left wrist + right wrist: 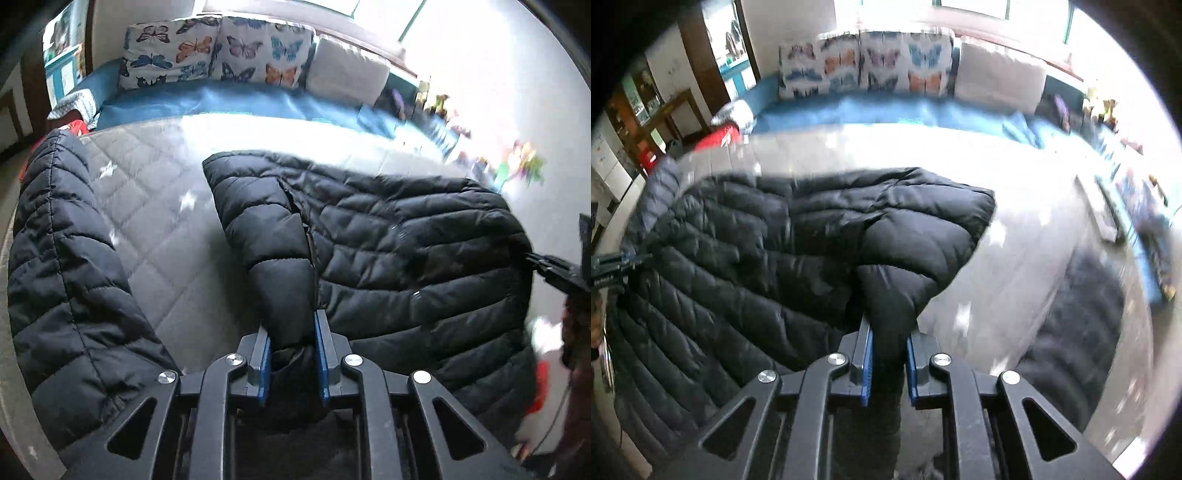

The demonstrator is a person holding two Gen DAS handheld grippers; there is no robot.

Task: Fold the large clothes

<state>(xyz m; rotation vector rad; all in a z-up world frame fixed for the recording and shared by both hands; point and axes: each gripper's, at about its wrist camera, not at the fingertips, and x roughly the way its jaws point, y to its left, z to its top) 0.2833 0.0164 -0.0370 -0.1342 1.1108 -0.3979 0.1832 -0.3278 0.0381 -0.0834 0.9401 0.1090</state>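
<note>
The left claw (293, 354) pinches a puffy fold of the black jacket (406, 251). The right claw (889, 363) pinches another fold. The jacket spreads out ahead of both claws on the grey quilted bed (155, 236). One sleeve (66, 266) still sticks out, so most folding is left.

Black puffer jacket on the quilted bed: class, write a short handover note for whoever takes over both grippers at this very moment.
Left gripper: shut on a padded fold of the black puffer jacket.
Right gripper: shut on another bunched edge of the jacket, at its right side.
The jacket lies spread on the grey quilted mattress; one sleeve trails off to the left.
Done: both edges gripped.
Left: probably fold the gripped edges over, tuck the sleeve, flatten.
</note>
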